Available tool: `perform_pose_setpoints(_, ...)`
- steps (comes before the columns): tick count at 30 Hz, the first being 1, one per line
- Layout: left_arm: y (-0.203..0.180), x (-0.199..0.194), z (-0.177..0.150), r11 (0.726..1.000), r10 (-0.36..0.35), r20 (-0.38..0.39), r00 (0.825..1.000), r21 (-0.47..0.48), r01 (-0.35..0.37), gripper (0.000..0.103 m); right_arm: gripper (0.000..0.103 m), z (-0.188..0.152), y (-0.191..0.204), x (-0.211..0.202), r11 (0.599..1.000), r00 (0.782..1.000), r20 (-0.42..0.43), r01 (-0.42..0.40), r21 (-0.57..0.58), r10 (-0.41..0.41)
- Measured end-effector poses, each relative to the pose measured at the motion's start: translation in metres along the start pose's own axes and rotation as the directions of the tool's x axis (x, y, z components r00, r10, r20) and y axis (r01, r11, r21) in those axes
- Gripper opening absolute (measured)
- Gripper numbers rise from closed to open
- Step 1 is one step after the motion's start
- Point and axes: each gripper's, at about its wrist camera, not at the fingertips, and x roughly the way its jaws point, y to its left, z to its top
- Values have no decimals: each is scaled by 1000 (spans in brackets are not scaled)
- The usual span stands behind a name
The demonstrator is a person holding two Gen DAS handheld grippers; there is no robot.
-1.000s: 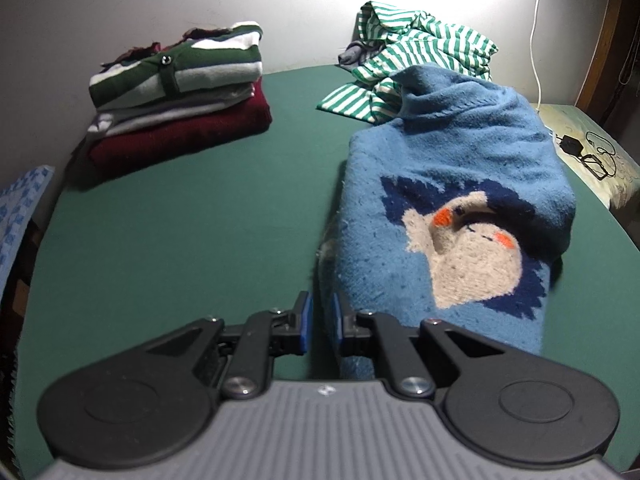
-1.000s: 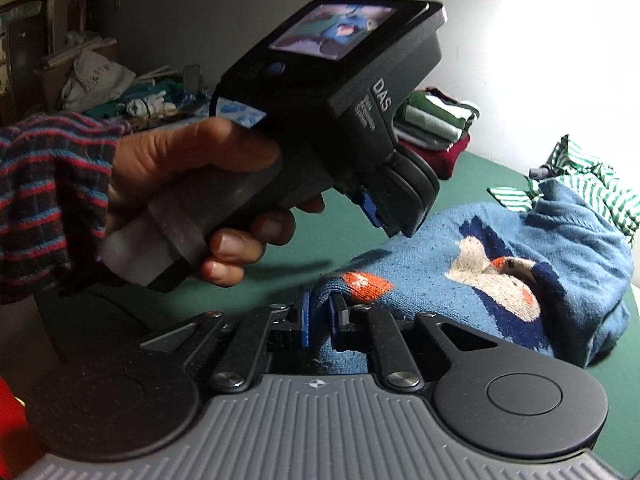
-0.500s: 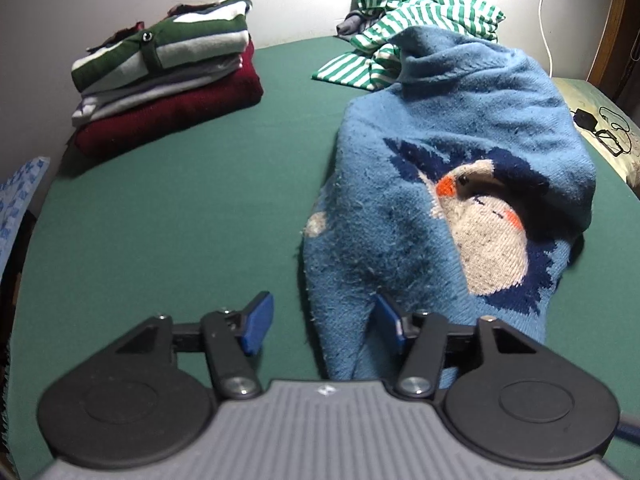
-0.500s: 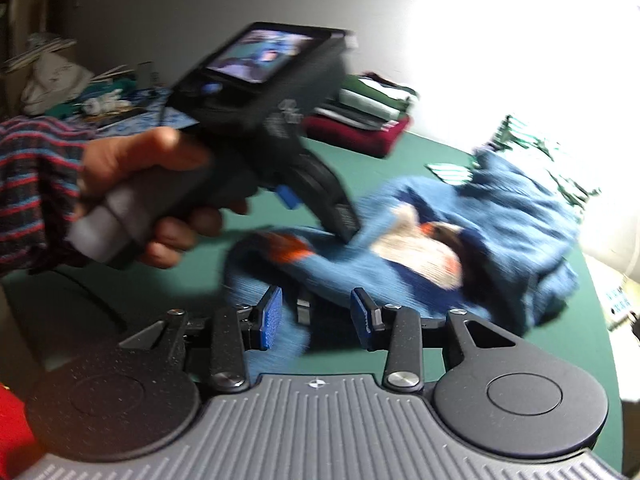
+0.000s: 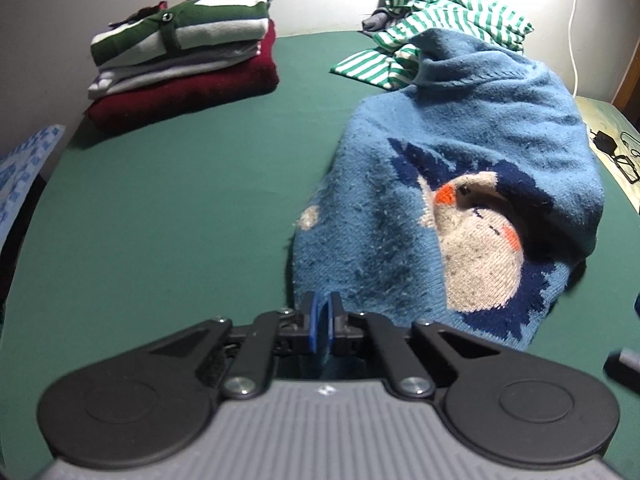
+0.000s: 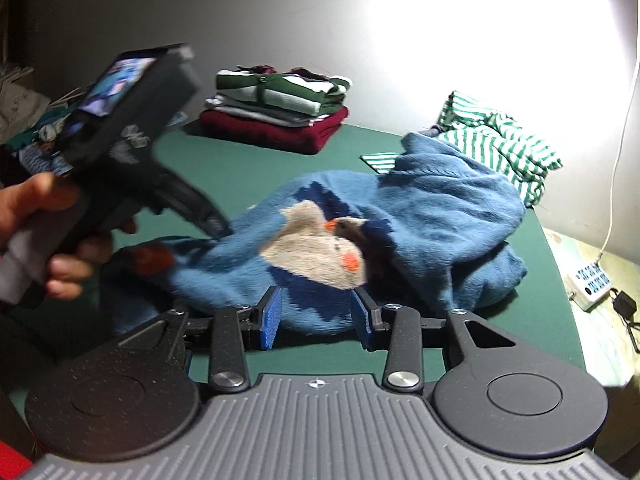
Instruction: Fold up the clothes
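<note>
Left gripper (image 5: 320, 322) is clamped tight on the near hem of the blue sweater (image 5: 460, 184), lower middle of frame. Right gripper (image 6: 316, 316) gapes about halfway, sweater (image 6: 400, 216) between its pads, apparently not pinched. Sweater sprawls on the green table (image 5: 160, 208).

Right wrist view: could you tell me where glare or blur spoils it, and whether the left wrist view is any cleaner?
Right wrist view: a bright lamp glare whites out the upper right wall, and the left gripper and blue sweater are motion-smeared. Left wrist view: sharper, with glare only at the top right behind the striped shirt; fisheye bends the green table edge.
</note>
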Motion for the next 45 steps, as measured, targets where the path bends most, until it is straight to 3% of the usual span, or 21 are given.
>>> perform_pose_setpoints(5, 1, -17, -2, 999, 15, 28, 999, -30, -15, 0, 42, 4, -31, 17, 998, 999, -11, 35, 43, -35)
perform_pose_setpoints(10, 1, -26, -9, 998, 43, 12, 999, -48, -42, 0, 55, 6, -49, 42, 994, 998, -52, 31, 104, -25)
perform_pose_setpoints(12, 2, -30, -13, 998, 44, -1, 999, -51, -44, 0, 55, 5, -53, 52, 994, 998, -69, 21, 109, -13)
perform_pose_setpoints(15, 2, -46, -26, 999, 41, 8, 999, -32, -41, 9, 55, 3, -55, 65, 995, 996, -87, 10, 101, -1)
perform_pose_setpoints(19, 0, -72, -51, 999, 34, 14, 999, 14, -35, 12, 53, 1, -59, 75, 995, 998, -59, 24, 95, -19)
perform_pose_setpoints(20, -2, -76, -57, 999, 38, 11, 999, 20, -38, 14, 50, 1, -62, 78, 995, 998, -57, 21, 102, -15)
perform_pose_setpoints(23, -8, -86, -71, 999, 18, 3, 1000, 36, -19, 18, 20, 1, -63, 85, 994, 997, -77, 5, 107, 3)
perform_pose_setpoints(24, -11, -90, -73, 999, 6, 6, 1000, 43, -6, 18, 15, 1, -63, 85, 995, 997, -77, 11, 99, -4)
perform_pose_setpoints(27, -14, -109, -74, 997, -63, 37, 997, 42, 61, 19, 11, 3, -62, 79, 996, 999, -52, 4, 91, 0)
perform_pose_setpoints(28, -15, -115, -73, 995, -94, 45, 995, 41, 92, 26, 10, 3, -62, 76, 996, 999, -44, 1, 91, 3)
perform_pose_setpoints(29, -17, -120, -72, 992, -124, 51, 991, 46, 122, 42, 10, 5, -63, 73, 996, 999, -36, -7, 90, 10)
perform_pose_setpoints(31, -27, -128, -72, 983, -167, 67, 984, 88, 161, 51, 9, 9, -63, 65, 996, 1000, -17, -23, 88, 25)
perform_pose_setpoints(34, -50, -134, -74, 961, -210, 84, 974, 200, 190, 51, 9, 17, -61, 54, 996, 999, -4, -42, 78, 43)
perform_pose_setpoints(37, -69, -111, -75, 950, -202, 40, 979, 250, 186, 44, 9, 24, -60, 42, 995, 998, 8, -63, 77, 62)
perform_pose_setpoints(39, -78, -88, -78, 950, -155, 15, 988, 277, 145, 41, 9, 28, -59, 33, 994, 997, 21, -71, 79, 70)
perform_pose_setpoints(40, -80, -78, -80, 952, -130, 10, 991, 281, 122, 32, 9, 29, -59, 29, 994, 997, 28, -77, 82, 75)
perform_pose_setpoints(41, -82, -68, -81, 953, -106, 5, 994, 286, 100, 30, 9, 31, -59, 24, 992, 996, 36, -86, 88, 84)
perform_pose_setpoints(45, -82, -40, -82, 963, -31, 16, 999, 268, 26, 29, 9, 36, -56, 5, 985, 990, 64, -131, 110, 125)
